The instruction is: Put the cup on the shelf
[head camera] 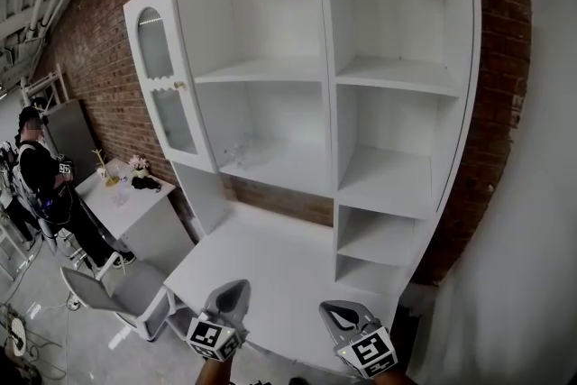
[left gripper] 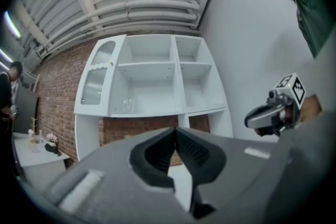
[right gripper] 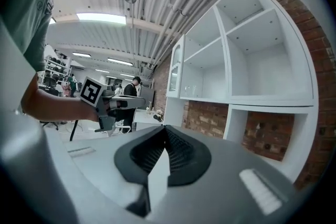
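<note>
A white shelf unit (head camera: 326,86) stands against a brick wall, above a white desk top (head camera: 270,259). Clear glass cups (head camera: 245,146) sit in its left middle compartment; they show small in the left gripper view (left gripper: 127,106). My left gripper (head camera: 236,288) hovers low at the desk's near edge, well short of the cups; its jaws (left gripper: 175,129) are shut with nothing between them. Beside it, my right gripper (head camera: 343,310) is also shut and empty (right gripper: 165,127). Each gripper shows in the other's view: the right (left gripper: 261,117), the left (right gripper: 132,104).
The cabinet's glass door (head camera: 167,95) stands open at the left. A small white table (head camera: 126,205) with flowers and small items, a grey chair (head camera: 113,288) and a person (head camera: 38,180) are at the far left. A white wall (head camera: 532,221) closes the right side.
</note>
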Tool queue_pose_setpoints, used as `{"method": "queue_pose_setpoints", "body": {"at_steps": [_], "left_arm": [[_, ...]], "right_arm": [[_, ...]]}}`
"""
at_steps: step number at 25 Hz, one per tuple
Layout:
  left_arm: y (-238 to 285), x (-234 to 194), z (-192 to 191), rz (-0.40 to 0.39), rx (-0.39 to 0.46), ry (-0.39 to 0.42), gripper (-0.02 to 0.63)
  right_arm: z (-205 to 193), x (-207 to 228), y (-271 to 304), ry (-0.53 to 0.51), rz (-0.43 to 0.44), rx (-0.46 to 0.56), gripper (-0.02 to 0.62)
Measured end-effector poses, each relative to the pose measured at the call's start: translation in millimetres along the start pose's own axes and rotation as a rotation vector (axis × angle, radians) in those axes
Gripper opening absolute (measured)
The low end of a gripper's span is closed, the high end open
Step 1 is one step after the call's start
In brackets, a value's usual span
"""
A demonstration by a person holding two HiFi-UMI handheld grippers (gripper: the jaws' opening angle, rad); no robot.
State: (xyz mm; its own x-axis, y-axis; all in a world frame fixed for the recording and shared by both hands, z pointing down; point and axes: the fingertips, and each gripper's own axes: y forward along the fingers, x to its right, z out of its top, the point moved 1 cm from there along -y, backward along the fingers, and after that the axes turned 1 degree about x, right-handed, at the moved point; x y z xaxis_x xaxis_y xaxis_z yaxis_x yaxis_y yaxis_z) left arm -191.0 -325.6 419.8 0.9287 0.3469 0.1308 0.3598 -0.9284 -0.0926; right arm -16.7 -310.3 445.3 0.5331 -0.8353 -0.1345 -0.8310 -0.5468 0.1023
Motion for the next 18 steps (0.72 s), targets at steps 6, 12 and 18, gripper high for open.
{"method": "queue_pose_setpoints", "body": {"at_steps": [6, 12, 18], "left_arm": [[-25, 35, -13, -0.032, -0.056, 0.054, 0.003], [-34, 60, -27, -0.065, -0.090, 0.055, 0.003], [-36, 69, -32, -0.077, -0.098, 0.037, 0.003]], "right_arm": [[0, -7, -15, -0.026, 0.008, -0.002, 0.006], [-8, -9, -27, -0.014, 0.009, -0.017, 0.006], [-12, -7, -37, -0.004, -0.003, -0.021, 0.006]]}}
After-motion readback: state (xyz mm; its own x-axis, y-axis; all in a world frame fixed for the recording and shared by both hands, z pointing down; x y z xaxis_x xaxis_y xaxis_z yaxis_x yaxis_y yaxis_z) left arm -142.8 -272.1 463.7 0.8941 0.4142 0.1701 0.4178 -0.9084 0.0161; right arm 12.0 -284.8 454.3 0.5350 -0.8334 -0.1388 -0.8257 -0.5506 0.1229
